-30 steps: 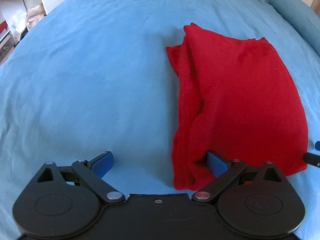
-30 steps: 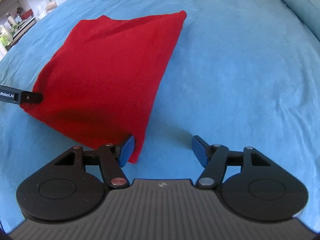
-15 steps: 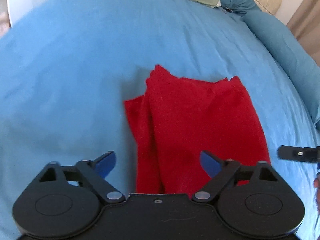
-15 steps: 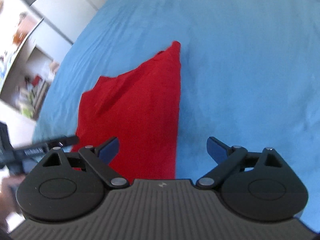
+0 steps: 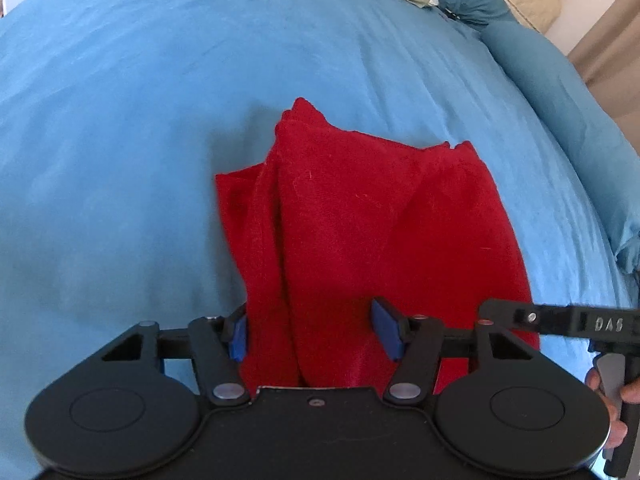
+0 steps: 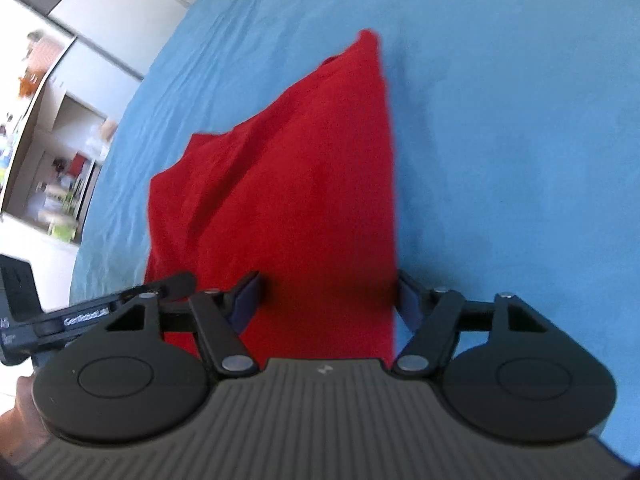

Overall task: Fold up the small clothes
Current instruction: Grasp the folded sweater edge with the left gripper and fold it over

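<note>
Closing on the near edge of the red garment [image 5: 360, 224], both grippers now straddle cloth that a second ago lay mostly beside them. The left gripper [image 5: 314, 330] has swung from bare blue bedspread [image 5: 120, 140] onto the garment's bunched left folds; its jaws are narrowing, with the cloth between the blue pads, the left pad [image 5: 239, 338] just at the cloth's edge. The right gripper [image 6: 328, 300] has likewise come over the garment's right margin, and its jaws are also narrowing with red fabric between them. In neither view do the pads clearly press the cloth, so this reads as the start of a two-handed pinch, probably to lift the near hem and fold it toward twelve o'clock.

The garment lies flat on the bedspread, spreading from six o'clock up to the centre of each view, already doubled along its left side. Each gripper shows in the other's view: the right at four o'clock in the left wrist view, the left at eight o'clock in the right wrist view.

Hidden: the garment's near hem, covered by both gripper bodies. Motion blur softens the right wrist view. Pillows [image 5: 500, 4] at one o'clock and shelves [image 6: 60, 168] at nine o'clock are cropped and indistinct.
</note>
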### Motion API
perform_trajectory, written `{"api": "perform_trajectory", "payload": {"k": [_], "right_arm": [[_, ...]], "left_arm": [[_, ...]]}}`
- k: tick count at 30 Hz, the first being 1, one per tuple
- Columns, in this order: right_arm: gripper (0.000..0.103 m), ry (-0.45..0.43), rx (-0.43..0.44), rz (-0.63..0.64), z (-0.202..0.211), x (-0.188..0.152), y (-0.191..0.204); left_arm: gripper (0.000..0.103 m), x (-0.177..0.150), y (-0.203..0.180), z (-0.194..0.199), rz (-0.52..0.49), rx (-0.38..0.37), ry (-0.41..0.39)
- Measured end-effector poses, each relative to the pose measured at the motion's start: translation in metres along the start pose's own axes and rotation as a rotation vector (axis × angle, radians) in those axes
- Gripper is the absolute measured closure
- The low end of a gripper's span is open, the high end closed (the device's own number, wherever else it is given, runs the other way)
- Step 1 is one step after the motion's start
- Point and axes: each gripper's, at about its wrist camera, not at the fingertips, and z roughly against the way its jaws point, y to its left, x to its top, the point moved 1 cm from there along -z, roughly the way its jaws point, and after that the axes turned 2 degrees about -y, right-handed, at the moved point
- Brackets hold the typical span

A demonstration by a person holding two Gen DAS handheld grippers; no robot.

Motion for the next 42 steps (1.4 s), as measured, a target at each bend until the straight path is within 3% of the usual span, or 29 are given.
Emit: {"api": "perform_trajectory", "payload": {"k": [1, 3, 5, 9, 18, 23, 29, 35, 42], "right_arm": [[0.031, -0.003, -0.014, 0.035, 0.001, 0.001, 0.006], [0.050, -0.020, -0.029, 0.053, 0.005, 0.002, 0.011], [0.058, -0.046, -0.033, 0.054, 0.012, 0.001, 0.015], [0.065, -0.102, -0.040, 0.064, 0.024, -0.002, 0.023], [0.066, -0.178, -0.011, 0.052, 0.098, -0.010, 0.021], [0.066, -0.165, -0.035, 0.054, 0.161, -0.038, 0.000], [0.066, -0.137, -0.088, 0.103, 0.209, -0.087, -0.042], [0.066, -0.136, -0.054, 0.054, 0.212, -0.132, -0.105], [0.063, -0.201, 0.013, 0.080, 0.192, -0.157, -0.142]], "left_arm": [[0.048, 0.000, 0.001, 0.001, 0.013, -0.007, -0.002], [0.064, 0.001, -0.003, 0.006, 0.015, 0.013, -0.016], [0.074, 0.002, -0.013, 0.014, -0.029, 0.061, -0.042], [0.079, -0.001, -0.037, 0.025, -0.129, 0.138, -0.079], [0.083, -0.015, -0.083, 0.078, -0.132, 0.099, -0.158], [0.083, -0.052, -0.126, 0.106, -0.134, 0.048, -0.150], [0.083, -0.113, -0.173, 0.100, -0.095, 0.034, -0.103], [0.083, -0.156, -0.200, 0.071, -0.127, 0.052, -0.096], [0.075, -0.184, -0.201, 0.048, -0.223, 0.107, -0.182]]}}
